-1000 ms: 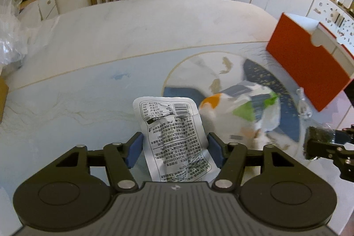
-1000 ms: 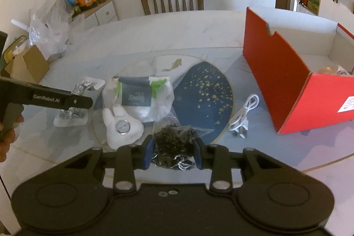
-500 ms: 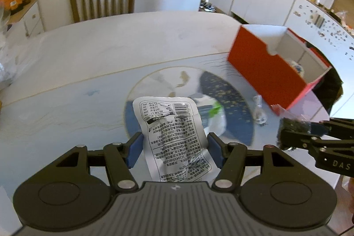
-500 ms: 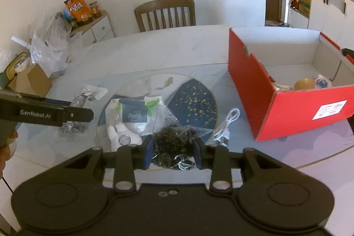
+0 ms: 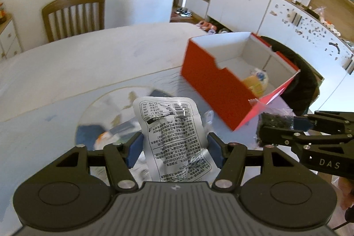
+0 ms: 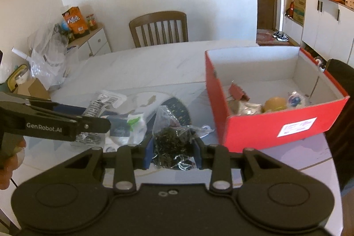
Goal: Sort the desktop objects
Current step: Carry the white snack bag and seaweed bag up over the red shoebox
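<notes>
My left gripper is shut on a silver printed snack packet, held upright above the table. The right gripper is shut on a clear bag of dark dried leaves, also lifted off the table. An open red box stands to the right of both; it holds a red binder clip and a few small round items. In the left wrist view the right gripper hangs just in front of the red box. The left gripper shows at the left of the right wrist view.
A white pouch with green marks and a white cable lie on the marble table below the grippers. A wooden chair stands at the far side. Plastic bags and a cardboard box crowd the far left.
Both grippers have risen with their loads and moved right toward the red box, which now shows its inside. The pouch and cable have stayed on the table.
</notes>
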Available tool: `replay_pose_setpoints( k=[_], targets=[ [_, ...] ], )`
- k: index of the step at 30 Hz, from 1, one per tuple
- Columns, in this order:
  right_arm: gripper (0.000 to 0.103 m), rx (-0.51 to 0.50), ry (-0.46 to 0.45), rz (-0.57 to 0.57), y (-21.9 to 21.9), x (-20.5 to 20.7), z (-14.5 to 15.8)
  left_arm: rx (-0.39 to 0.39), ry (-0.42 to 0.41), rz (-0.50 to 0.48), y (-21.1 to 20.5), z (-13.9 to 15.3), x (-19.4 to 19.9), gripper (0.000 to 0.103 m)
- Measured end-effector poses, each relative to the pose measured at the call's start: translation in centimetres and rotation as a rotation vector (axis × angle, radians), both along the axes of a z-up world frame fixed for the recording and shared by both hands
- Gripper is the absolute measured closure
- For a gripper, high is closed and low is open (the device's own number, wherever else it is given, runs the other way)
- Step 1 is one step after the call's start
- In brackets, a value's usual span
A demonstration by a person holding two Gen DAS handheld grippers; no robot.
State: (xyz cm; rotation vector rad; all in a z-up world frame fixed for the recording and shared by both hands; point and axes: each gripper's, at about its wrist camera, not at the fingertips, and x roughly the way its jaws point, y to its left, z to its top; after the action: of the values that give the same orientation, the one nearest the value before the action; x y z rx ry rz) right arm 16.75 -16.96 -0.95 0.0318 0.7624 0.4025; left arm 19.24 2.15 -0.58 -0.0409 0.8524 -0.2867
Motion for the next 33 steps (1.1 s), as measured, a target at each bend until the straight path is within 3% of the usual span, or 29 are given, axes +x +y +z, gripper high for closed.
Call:
replay_pose_setpoints(
  k=[24, 33],
  targets=[
    [0.068, -0.007, -0.062, -0.058, -14.0, 7.8, 1.8, 0.033, -0.063, -0.118, -15.5, 2.0, 7.7, 0.041],
    [0.068, -0.025, -0.044, -0.059, -16.7, 12.9, 0.7, 0.050, -0.019, -0.121, -18.7, 0.7, 12.9, 0.041]
  ],
)
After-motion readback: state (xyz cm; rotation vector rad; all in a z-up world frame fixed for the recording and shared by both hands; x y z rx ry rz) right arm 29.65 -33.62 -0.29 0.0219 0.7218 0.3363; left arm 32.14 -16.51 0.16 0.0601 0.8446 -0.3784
